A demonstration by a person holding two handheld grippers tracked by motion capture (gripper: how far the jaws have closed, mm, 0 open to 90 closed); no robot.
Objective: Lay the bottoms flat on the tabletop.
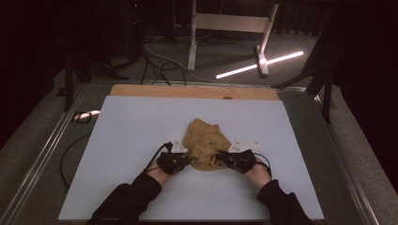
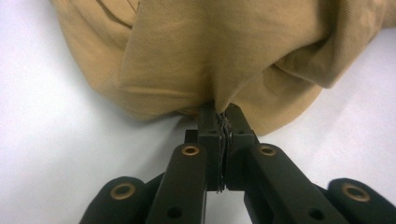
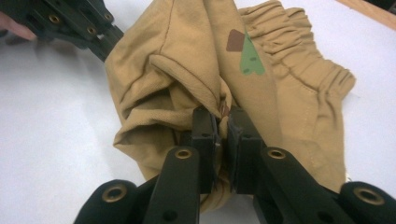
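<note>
Dark floor, trailing cables and a strip of light lie beyond the pale blue bench [image 1: 141,140], whose bare top gives the work plenty of room. Near the person's side of it, about midway across, sits a crumpled tan garment [image 1: 205,143], bunched in folds rather than spread flat. It has a gathered elastic edge and a small green and brown patch [image 3: 245,53], so it is probably a small pair of shorts or trousers.

Both hands come in from below and flank the heap. The left gripper [image 2: 220,114] has its jaws pressed together on a fold at the near edge of the cloth, the fabric drawn up into a small peak where they bite. The right gripper [image 3: 222,114] is likewise pinched on a fold on the opposite side, with only a narrow gap taken up by cloth.

Holding two separate points on opposite sides looks like preparation for pulling the garment apart and laying it out flat: a single grip would only drag the bundle. The pinches sit low and near the bench, likely so that each catches a single layer. Whether each holds one layer or several cannot be told.
</note>
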